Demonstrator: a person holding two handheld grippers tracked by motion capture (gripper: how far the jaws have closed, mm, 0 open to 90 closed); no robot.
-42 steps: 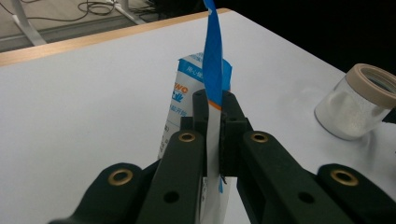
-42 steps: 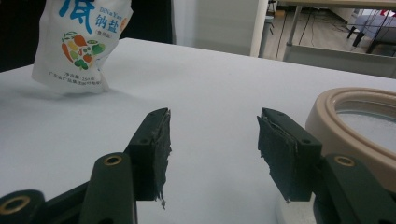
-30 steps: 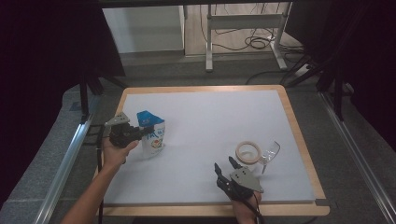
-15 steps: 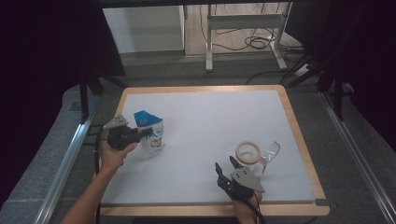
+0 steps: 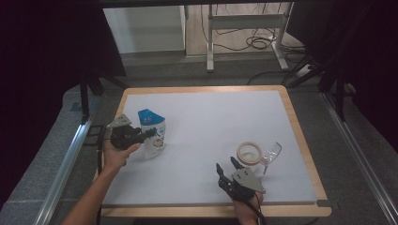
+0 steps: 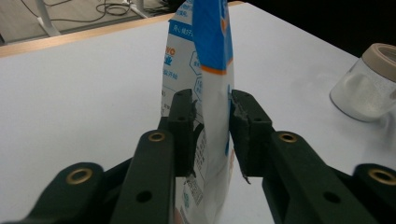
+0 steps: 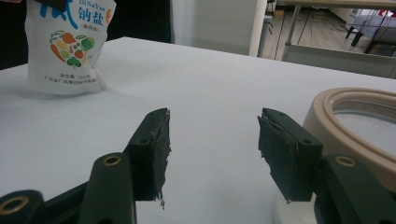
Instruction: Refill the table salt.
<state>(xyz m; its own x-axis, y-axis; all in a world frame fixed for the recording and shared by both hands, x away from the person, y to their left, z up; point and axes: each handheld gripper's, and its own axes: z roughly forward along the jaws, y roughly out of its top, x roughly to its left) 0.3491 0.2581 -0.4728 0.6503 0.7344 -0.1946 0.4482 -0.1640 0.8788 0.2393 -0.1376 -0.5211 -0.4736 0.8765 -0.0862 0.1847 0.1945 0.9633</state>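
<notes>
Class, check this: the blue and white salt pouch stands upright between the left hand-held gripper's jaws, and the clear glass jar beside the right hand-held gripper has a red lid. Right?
Not quite. The clear glass jar has a beige lid, not red, as the left gripper view shows. The blue and white salt pouch does stand upright between the left hand-held gripper jaws.

White-topped table with wooden rim — upright salt pouch, glass jar beside its beige lid.
</notes>
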